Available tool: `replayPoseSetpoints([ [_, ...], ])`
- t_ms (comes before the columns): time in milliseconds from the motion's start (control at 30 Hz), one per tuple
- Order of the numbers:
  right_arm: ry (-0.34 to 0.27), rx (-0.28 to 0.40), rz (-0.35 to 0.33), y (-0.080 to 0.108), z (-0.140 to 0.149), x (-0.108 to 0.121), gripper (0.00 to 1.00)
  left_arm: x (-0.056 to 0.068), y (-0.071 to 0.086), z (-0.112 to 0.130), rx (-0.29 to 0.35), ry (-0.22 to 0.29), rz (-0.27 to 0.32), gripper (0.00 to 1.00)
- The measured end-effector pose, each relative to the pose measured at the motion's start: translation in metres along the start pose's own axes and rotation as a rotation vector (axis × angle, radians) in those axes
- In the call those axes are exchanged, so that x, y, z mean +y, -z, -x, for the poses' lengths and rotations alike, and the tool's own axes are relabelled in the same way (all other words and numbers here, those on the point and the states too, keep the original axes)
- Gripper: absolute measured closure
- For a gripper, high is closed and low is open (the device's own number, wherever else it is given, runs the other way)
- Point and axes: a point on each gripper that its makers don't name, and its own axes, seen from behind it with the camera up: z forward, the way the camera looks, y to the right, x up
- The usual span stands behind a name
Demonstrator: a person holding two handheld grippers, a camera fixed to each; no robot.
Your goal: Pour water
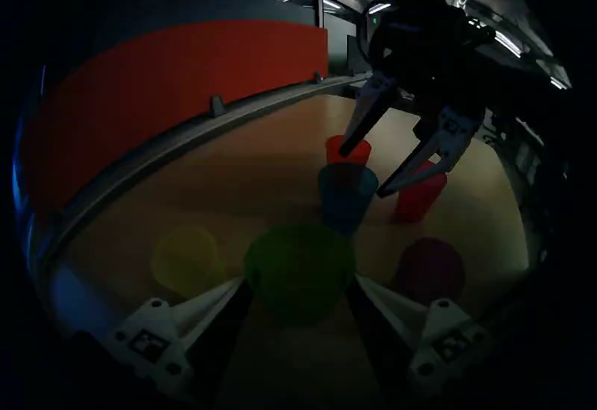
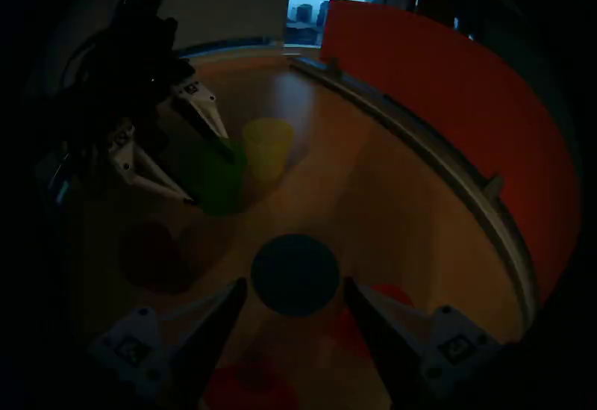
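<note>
The scene is dim. A green cup (image 1: 298,264) stands upright on the wooden table between the fingers of my left gripper (image 1: 298,279), which is open with a finger close on each side. A blue cup (image 2: 295,274) stands likewise inside my open right gripper (image 2: 295,284). In the left gripper view the right gripper (image 1: 362,175) reaches down from above and straddles the blue cup (image 1: 347,197). In the right gripper view the left gripper (image 2: 209,171) flanks the green cup (image 2: 213,175). Whether any cup holds water is too dark to tell.
A yellow cup (image 1: 186,261) stands beside the green one, a dark maroon cup (image 1: 429,268) on its other side. Two red cups (image 1: 347,150) (image 1: 419,193) stand behind the blue one. A red partition (image 1: 172,89) with a grey rail borders the wooden table (image 1: 246,178).
</note>
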Motion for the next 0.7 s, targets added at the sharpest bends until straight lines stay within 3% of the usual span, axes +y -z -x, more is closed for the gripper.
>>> replayPoseSetpoints([
  [700,-0.005,-0.06,-0.012,-0.018,0.005,0.0,0.01,-0.004,0.006,0.003,0.011,0.009,0.002,0.13],
])
